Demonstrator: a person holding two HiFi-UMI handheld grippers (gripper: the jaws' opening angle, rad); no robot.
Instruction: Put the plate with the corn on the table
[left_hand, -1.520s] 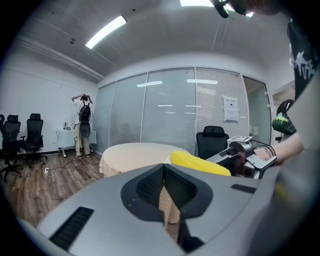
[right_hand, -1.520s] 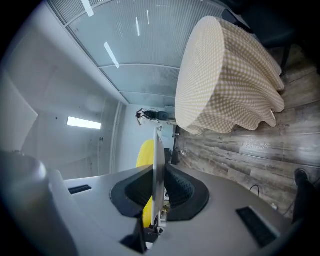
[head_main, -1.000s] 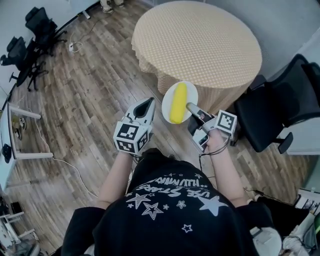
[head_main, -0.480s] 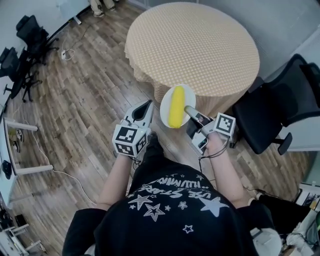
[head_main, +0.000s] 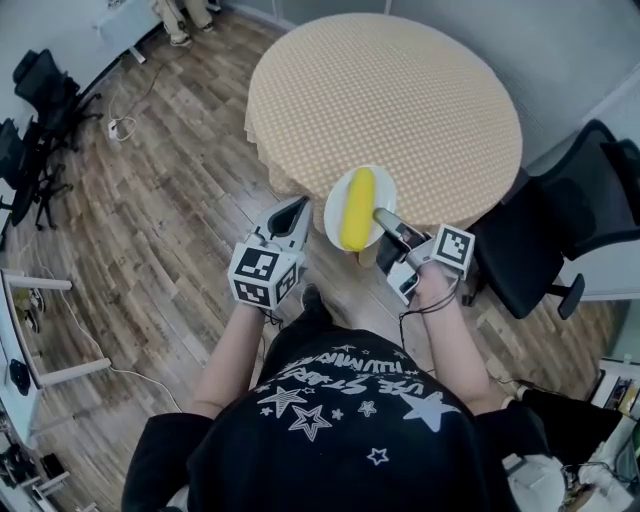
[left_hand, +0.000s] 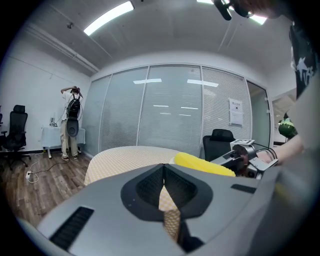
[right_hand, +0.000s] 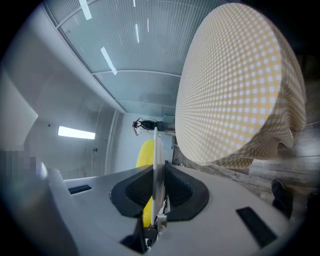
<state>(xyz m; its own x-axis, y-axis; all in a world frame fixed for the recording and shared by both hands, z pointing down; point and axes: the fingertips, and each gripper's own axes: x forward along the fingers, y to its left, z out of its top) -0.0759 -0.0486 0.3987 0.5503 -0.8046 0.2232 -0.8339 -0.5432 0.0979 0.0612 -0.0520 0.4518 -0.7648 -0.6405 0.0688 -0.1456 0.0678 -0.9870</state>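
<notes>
In the head view, the plate (head_main: 337, 221) is seen gripped at its near rim by the right gripper (head_main: 383, 216), with the corn (head_main: 357, 208) lying lengthwise on it just beyond the jaw tips. The plate is held in the air at the near edge of the round tabletop (head_main: 385, 90) — mostly short of it, not resting on it. The left gripper (head_main: 296, 206) is held beside the plate, apart from it.

In the left gripper view, its jaws are seen pressed together with nothing between them; the corn shows off to their right and the checked cloth lies ahead.

In the right gripper view, the plate is seen edge-on, pinched between the jaws, the corn on its far face and the tabletop ahead.

The carrying step is judged to be nearly done. Next, the plate would need to be brought forward over the cloth, kept level so the corn is not rolled off, lowered until supported — only then should the jaws be spread.
</notes>
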